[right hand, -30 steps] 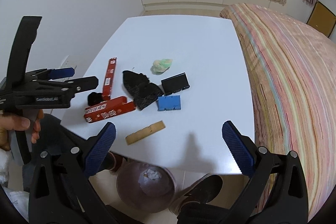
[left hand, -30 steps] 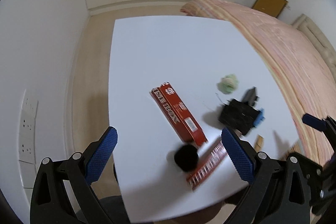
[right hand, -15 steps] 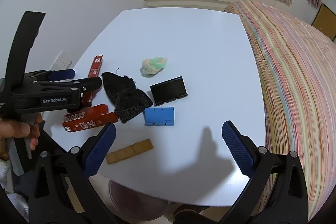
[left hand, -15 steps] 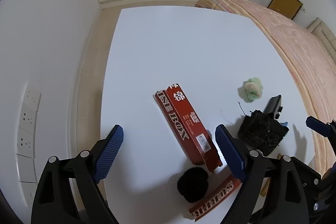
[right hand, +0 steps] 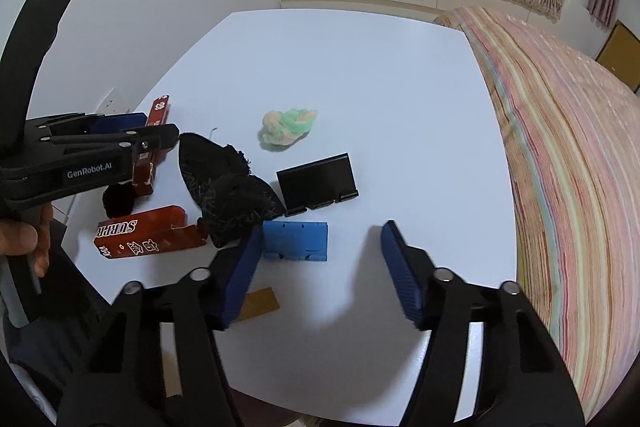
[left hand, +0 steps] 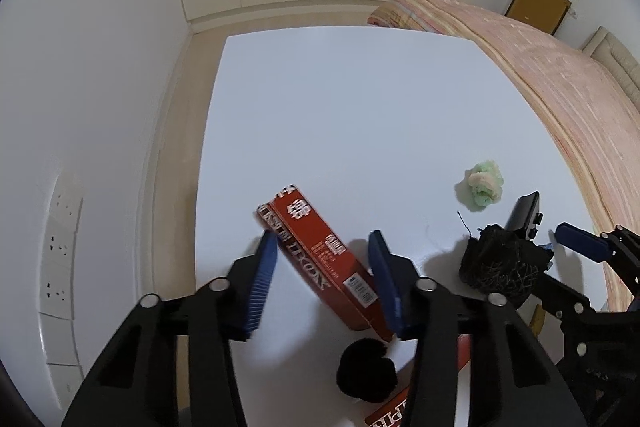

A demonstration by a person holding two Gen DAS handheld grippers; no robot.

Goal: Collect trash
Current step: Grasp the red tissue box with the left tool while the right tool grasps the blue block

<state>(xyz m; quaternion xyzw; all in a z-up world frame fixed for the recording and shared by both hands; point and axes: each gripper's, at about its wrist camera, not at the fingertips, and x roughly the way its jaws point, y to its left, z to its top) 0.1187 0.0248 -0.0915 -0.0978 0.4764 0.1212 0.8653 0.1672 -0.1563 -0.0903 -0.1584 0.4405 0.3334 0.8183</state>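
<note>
- The left gripper (left hand: 324, 259) has just been closing; half-open, it straddles the long red box (left hand: 320, 255) at lower centre, pads not visibly pressing.
- The right gripper (right hand: 320, 255), also just narrowed, is about half open with the blue card (right hand: 296, 241) between its jaws, untouched.
- A crumpled green wad (right hand: 289, 129) lies mid-table (right hand: 360, 67), centre frame.

A: The surface (right hand: 360, 67) looks smooth, matt white. And that red box (left hand: 320, 255)?

B: Printed cardboard with a slight sheen, like the second red box (right hand: 148, 233). The black pompom (left hand: 366, 371) is fuzzy, the black mesh cloth (right hand: 228, 191) coarse and netted.

A: The green and peach wad (right hand: 290, 129)?

B: Soft, crumpled fibre. The black stand (right hand: 318, 183) and blue holder (right hand: 296, 241) look like matt plastic. The left tool (left hand: 322, 271) has ribbed blue pads (left hand: 262, 279) on black plastic.
</note>
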